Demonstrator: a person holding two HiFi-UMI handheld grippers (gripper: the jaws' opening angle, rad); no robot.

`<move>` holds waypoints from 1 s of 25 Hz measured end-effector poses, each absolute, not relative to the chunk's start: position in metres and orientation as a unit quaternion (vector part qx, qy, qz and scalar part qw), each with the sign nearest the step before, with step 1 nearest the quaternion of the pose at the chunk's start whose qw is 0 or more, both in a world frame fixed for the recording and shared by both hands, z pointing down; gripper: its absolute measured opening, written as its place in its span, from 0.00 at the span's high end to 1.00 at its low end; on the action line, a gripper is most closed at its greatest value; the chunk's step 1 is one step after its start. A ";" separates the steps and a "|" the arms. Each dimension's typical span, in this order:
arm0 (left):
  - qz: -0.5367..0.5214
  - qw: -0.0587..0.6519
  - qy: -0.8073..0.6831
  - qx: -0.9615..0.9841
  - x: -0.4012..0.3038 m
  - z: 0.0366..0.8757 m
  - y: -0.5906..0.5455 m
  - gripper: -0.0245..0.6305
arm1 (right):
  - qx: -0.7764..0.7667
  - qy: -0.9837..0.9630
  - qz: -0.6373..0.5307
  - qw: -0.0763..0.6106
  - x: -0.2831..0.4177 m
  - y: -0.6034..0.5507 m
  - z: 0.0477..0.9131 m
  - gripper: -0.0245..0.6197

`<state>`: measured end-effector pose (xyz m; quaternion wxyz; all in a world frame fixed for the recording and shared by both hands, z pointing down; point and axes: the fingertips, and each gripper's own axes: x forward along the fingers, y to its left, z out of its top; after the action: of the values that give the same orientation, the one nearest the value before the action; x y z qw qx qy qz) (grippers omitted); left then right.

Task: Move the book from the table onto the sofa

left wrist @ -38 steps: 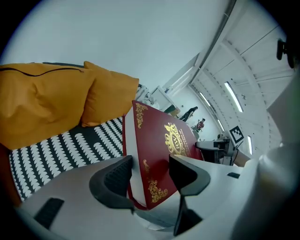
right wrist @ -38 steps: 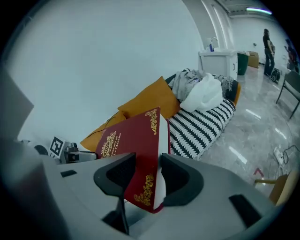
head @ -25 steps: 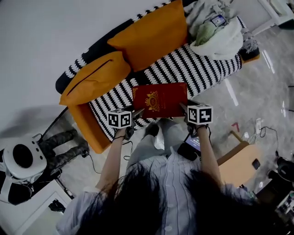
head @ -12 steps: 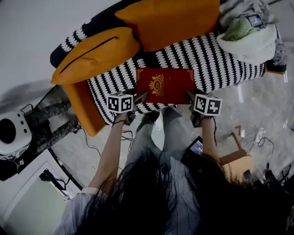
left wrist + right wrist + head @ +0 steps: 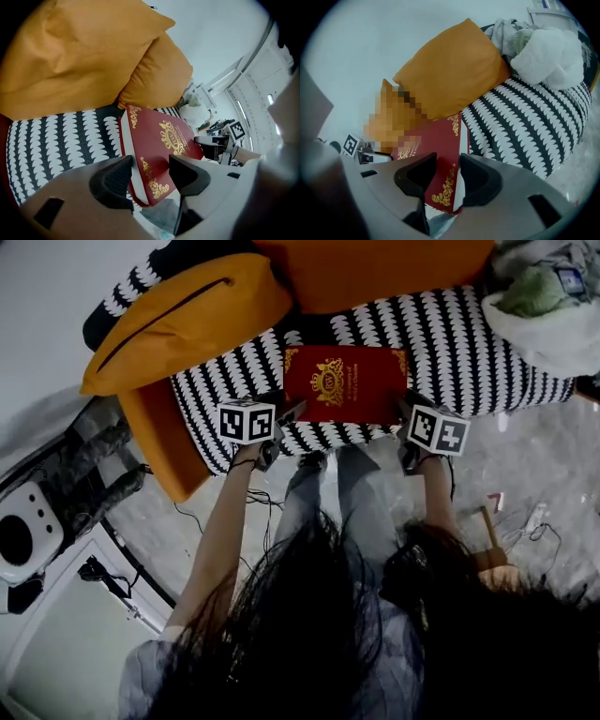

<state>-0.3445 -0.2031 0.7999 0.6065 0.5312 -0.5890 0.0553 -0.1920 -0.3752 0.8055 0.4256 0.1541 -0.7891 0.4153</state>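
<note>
Red hardcover book [image 5: 345, 382] with a gold crest and gold corner scrollwork sits cover up over the seat of the black-and-white patterned sofa [image 5: 469, 334], its near edge close to the seat's front edge. Whether its underside rests on the fabric or hangs just above it cannot be told.

At the near left corner, the left gripper [image 5: 292, 412] has its fingers clenched on the book. In the left gripper view the corner of the book [image 5: 159, 140] sits between the two dark pads of the left gripper [image 5: 151, 176], one on the cover and the other at the white page block. At the near right corner, the right gripper [image 5: 405, 409] grasps the book too. The right gripper view shows the fingers of the right gripper [image 5: 449, 177] closing on the red cover and page edge of the book [image 5: 433, 140].

Just beyond the book's far left corner a large orange cushion [image 5: 183, 320] leans on the sofa, with a second orange cushion [image 5: 375, 268] behind the book's far edge. A heap of white and pale green soft fabric [image 5: 539, 320] fills the sofa's right end, well apart from the book. Grey glossy floor [image 5: 525, 474] spreads in front of the sofa, where the person's bare forearms reach in from below.
</note>
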 end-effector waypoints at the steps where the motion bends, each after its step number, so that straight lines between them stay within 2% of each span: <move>1: 0.060 0.607 -0.591 0.528 -0.346 0.803 -0.201 0.57 | 0.153 -0.791 0.412 0.426 -0.193 -0.374 0.809 0.70; 9: 0.077 0.605 -0.596 0.523 -0.364 0.840 -0.209 0.57 | 0.152 -0.799 0.390 0.431 -0.220 -0.382 0.848 0.70; 14: 0.077 0.634 -0.603 0.478 -0.373 0.862 -0.203 0.57 | 0.174 -0.811 0.368 0.421 -0.233 -0.393 0.868 0.70; 18: 0.056 0.643 -0.601 0.471 -0.363 0.861 -0.195 0.57 | 0.199 -0.796 0.402 0.406 -0.221 -0.394 0.869 0.70; 25: 0.041 0.616 -0.613 0.493 -0.344 0.841 -0.168 0.57 | 0.192 -0.810 0.415 0.368 -0.212 -0.376 0.847 0.70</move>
<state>-0.3438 -0.1682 0.8413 0.6164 0.4931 -0.6126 0.0409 -0.2125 -0.3763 0.8474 0.3676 0.1925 -0.8100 0.4145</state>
